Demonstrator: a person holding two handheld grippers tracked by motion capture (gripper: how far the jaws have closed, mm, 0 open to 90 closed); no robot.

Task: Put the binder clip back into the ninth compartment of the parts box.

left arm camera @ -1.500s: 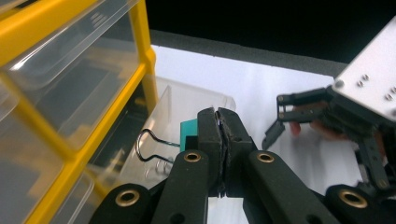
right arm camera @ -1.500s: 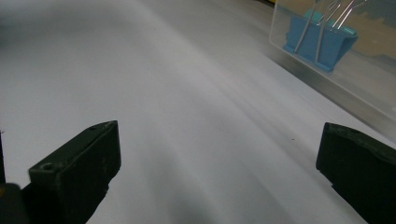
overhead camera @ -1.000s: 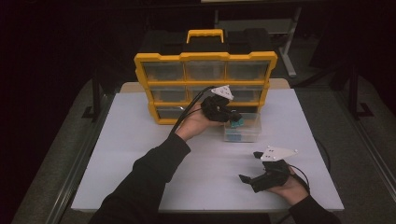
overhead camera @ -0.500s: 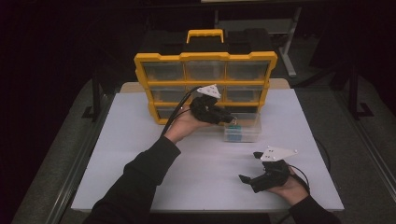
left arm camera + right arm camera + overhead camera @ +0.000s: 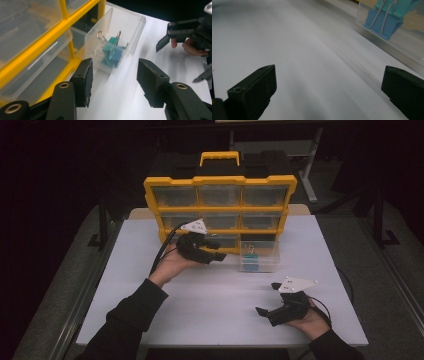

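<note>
left claw [image 5: 216,256] drawn back from drawer [image 5: 258,256] (open-jawed)

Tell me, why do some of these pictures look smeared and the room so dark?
High view: the surroundings are nearly black, and the white table is the bright part. Left gripper view: the binder clips in the clear drawer are streaked by motion blur. Right gripper view: the tabletop looks soft and smeared.

Left gripper [image 5: 216,255] hovers beside a clear drawer [image 5: 258,255] fronting the yellow organizer [image 5: 220,210].
</note>
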